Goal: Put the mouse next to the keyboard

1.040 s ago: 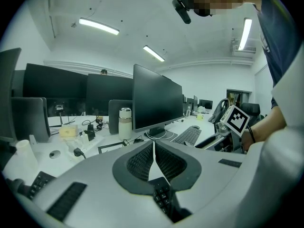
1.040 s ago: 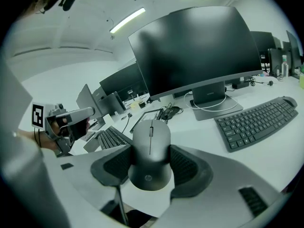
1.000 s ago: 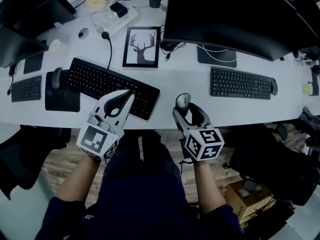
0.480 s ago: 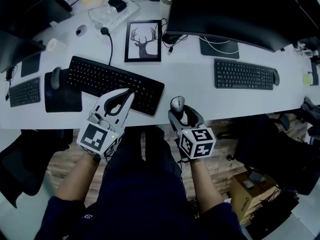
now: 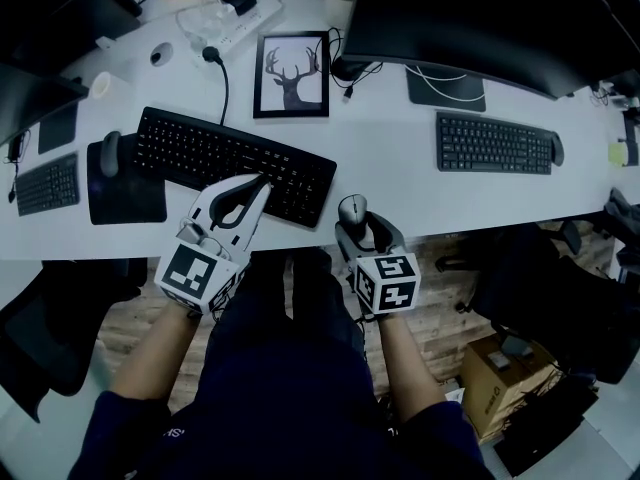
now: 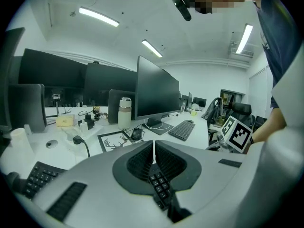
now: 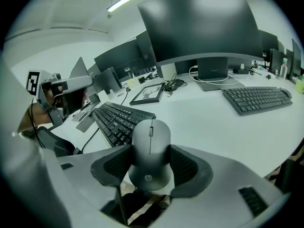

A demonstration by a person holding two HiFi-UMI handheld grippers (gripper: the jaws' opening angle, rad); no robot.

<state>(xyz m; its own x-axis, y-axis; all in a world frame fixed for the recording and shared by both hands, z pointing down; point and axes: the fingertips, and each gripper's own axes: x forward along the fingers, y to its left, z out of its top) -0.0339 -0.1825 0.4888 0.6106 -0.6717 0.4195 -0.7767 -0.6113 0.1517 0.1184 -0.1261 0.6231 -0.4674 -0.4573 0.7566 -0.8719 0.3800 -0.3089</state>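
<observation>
A grey mouse [image 5: 352,209] [image 7: 151,148] sits between the jaws of my right gripper [image 5: 356,224] [image 7: 151,161], which is shut on its sides. The mouse is at the white desk's [image 5: 400,183] front edge, just right of the black keyboard's [image 5: 235,164] [image 7: 118,120] right end, with its rear past the edge. I cannot tell whether it rests on the desk. My left gripper [image 5: 260,182] [image 6: 154,144] is shut and empty, its tips over the keyboard's near right part, with keys [image 6: 159,186] showing under them.
A framed deer picture [image 5: 290,74] lies behind the keyboard. A second keyboard [image 5: 495,144] sits under the large monitor [image 5: 480,18] at right. A dark pad with another mouse [image 5: 108,154] and a small keyboard [image 5: 45,183] lie at left. A power strip [image 5: 228,23] is at the back.
My right gripper has brought the mouse down and left, closer to the keyboard's right end. The left gripper stays almost where it was over the keyboard.
</observation>
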